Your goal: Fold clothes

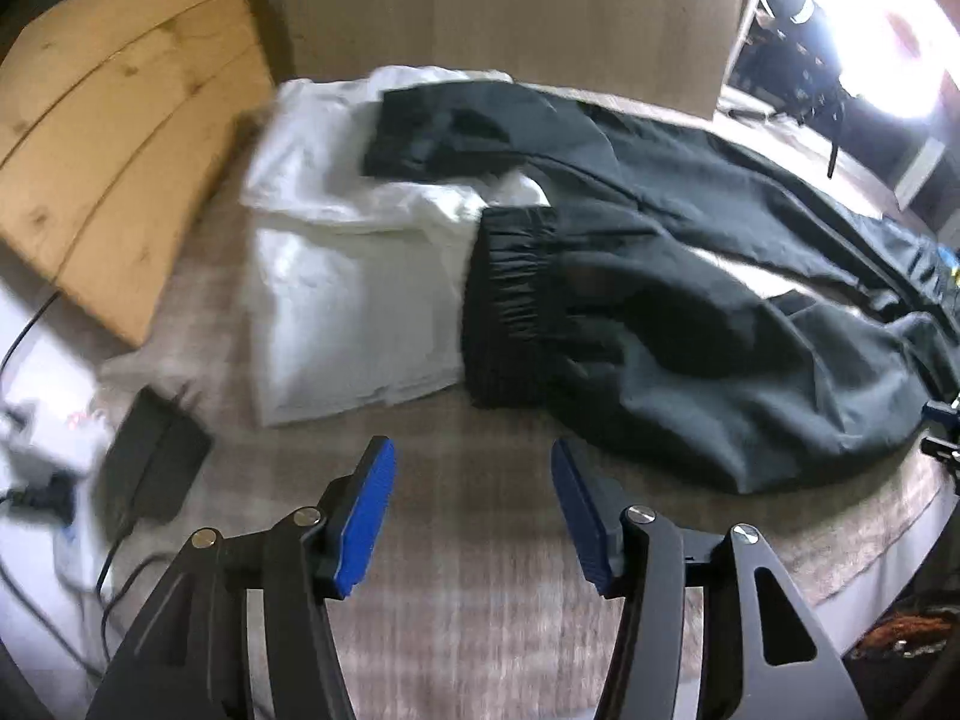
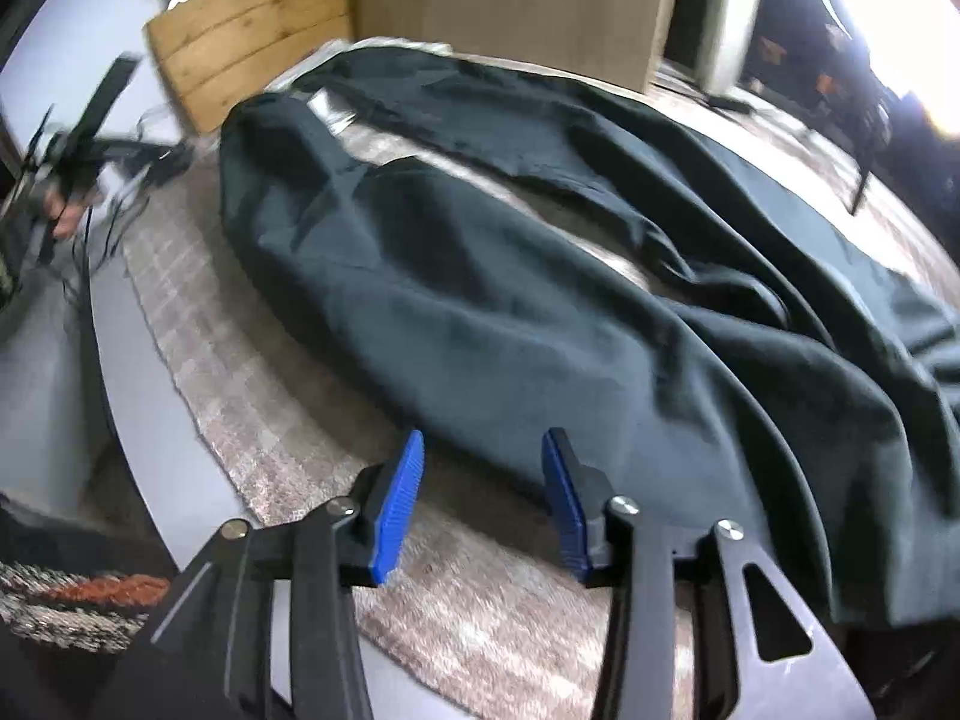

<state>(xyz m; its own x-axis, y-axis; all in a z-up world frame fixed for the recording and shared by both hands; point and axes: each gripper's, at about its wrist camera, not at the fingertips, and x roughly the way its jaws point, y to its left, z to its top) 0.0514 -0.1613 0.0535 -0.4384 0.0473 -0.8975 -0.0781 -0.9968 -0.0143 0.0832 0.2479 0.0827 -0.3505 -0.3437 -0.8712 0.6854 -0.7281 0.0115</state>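
A patterned table cloth [image 1: 480, 600] carries dark trousers [image 1: 720, 360] and folded white cloth [image 1: 348, 300].

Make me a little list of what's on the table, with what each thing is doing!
dark pants: spread out, not folded, cuffs lying on the white stack
white folded clothes: stacked beside the pants' cuffs
left gripper: open, holding nothing, above the tablecloth
right gripper: open, holding nothing, at the near edge of the pants
tablecloth: grey-brown, under everything
black box: left of the white stack, cables nearby
wooden board: behind the white stack, at the left
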